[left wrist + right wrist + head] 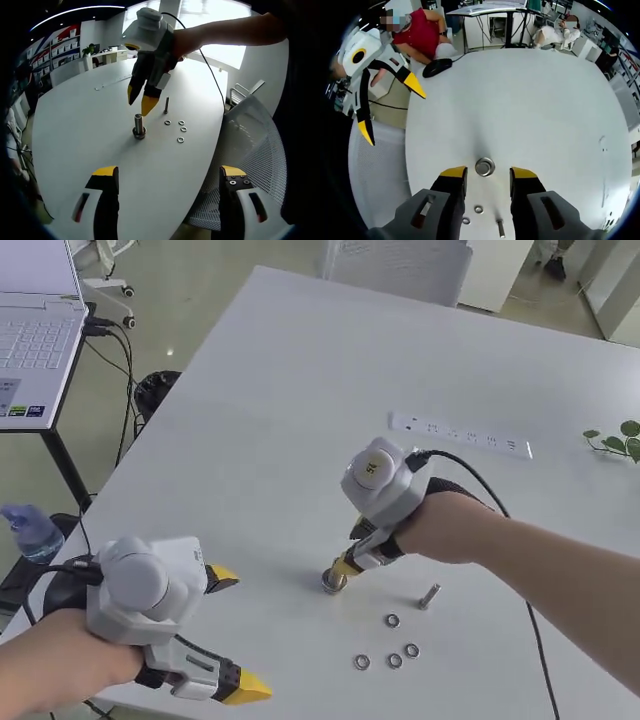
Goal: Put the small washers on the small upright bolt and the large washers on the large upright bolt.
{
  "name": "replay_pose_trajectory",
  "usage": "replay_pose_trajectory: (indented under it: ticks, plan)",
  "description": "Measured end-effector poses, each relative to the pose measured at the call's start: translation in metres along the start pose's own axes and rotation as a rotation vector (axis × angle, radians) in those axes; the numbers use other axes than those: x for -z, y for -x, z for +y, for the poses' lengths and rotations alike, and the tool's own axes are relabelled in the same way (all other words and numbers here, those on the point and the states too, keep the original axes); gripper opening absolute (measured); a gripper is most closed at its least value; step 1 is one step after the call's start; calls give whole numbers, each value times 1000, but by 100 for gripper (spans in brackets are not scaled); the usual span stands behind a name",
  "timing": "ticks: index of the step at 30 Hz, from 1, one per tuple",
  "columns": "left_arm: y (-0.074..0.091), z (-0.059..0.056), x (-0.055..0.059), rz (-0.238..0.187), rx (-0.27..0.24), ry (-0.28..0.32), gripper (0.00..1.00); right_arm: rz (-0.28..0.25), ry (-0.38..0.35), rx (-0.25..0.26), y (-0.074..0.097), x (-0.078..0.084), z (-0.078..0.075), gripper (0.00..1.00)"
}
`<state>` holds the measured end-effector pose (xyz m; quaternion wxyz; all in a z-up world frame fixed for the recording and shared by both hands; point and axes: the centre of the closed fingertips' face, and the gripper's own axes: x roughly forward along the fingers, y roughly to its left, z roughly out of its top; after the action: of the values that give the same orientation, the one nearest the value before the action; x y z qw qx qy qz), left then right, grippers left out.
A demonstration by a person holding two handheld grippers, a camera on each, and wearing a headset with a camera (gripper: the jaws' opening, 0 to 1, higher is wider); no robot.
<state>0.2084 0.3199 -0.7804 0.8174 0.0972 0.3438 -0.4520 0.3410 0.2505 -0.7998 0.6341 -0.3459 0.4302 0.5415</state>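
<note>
The large bolt (333, 581) stands upright on the white table (300, 420), with a wider ring at its base (139, 132). My right gripper (345, 565) hovers just above it, open, its yellow tips (454, 172) on either side of the bolt top (484, 166). The small bolt (430, 596) is to the right and looks upright in the left gripper view (166, 105). Several small washers (392, 620) lie loose on the table in front of it (181, 122). My left gripper (236, 632) is open and empty at the near left table edge, well away from the bolts.
A white power strip (460, 435) lies further back on the table. A plant (615, 440) sits at the right edge. A laptop (35, 340) rests on a side desk at the left. A mesh chair (245, 145) stands by the table.
</note>
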Motion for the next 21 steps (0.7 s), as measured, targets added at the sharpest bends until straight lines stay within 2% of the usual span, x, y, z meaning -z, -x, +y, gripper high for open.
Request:
replay_pose_trajectory:
  ticks: [5,10,21]
  plan:
    - [-1,-1,0,2,-1,-4,82,-38,-36,16,12,1,-2,35]
    - [-1,-3,0,5,2,-6,82,-46,-56,17,18,11,1,35]
    - [-5,-7,-1,8,7,-14,82,-3,-74,23,24,44,4,35]
